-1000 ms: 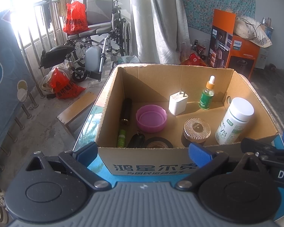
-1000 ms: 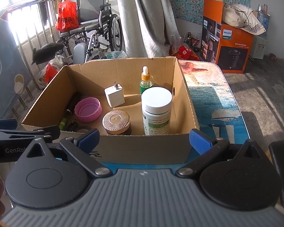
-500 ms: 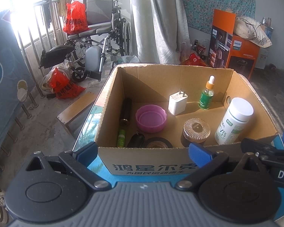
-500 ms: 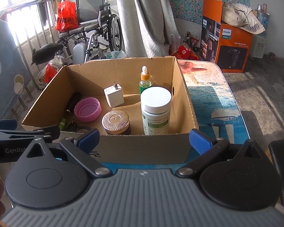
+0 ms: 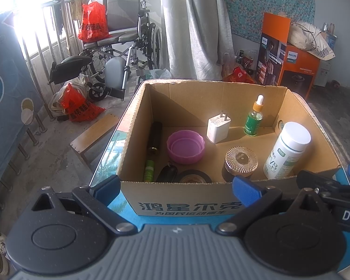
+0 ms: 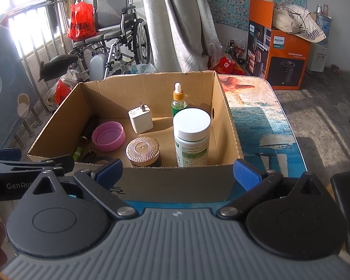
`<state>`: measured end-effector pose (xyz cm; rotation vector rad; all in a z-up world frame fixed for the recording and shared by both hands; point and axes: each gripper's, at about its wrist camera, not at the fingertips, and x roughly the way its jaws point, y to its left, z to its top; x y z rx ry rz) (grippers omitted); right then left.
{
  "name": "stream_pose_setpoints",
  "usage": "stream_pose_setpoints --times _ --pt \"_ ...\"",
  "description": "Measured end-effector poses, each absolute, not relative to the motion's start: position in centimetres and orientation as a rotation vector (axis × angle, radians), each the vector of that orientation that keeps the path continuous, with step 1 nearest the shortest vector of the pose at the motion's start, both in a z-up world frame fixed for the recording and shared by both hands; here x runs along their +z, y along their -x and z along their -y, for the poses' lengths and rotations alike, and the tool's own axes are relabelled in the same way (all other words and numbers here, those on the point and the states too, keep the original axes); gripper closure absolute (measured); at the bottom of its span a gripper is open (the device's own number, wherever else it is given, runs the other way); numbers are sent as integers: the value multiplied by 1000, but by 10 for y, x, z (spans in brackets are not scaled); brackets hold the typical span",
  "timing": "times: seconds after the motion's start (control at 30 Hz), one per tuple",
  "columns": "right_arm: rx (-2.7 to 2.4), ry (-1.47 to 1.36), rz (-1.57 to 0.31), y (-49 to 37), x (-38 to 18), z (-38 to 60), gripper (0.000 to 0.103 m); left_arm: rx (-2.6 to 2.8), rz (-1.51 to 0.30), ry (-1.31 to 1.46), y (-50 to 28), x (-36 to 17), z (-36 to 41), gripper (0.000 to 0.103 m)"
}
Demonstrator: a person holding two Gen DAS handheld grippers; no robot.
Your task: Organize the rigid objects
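An open cardboard box (image 5: 179, 204) (image 6: 228, 121) stands on the table. Inside are a white pill bottle (image 5: 287, 150) (image 6: 191, 137), a green dropper bottle (image 5: 254, 116) (image 6: 178, 101), a white charger (image 5: 218, 126) (image 6: 140, 120), a purple lid (image 5: 185, 147) (image 6: 108, 135), a ribbed round jar (image 5: 240, 162) (image 6: 142, 150), a black tape roll (image 5: 194, 177), a dark tube (image 5: 154, 135) and a green stick (image 5: 148, 170). My left gripper (image 5: 176, 187) and right gripper (image 6: 177, 171) are both open and empty, just in front of the box's near wall.
The table top (image 6: 268, 126) with a sea print extends right of the box. Beyond are a wheelchair (image 5: 119, 53), red bags (image 5: 81, 107), a curtain (image 5: 193, 28), an orange Philips carton (image 6: 284, 53) and a low wooden bench (image 5: 93, 135).
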<state>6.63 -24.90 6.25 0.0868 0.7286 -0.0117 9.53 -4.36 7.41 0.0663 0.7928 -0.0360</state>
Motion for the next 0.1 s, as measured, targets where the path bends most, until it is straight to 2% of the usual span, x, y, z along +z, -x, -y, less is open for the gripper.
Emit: stream_pose_setpoints --times 0.1 --pt "-13 -88 -728 -66 64 250 1 -35 -793 -66 -94 76 43 0"
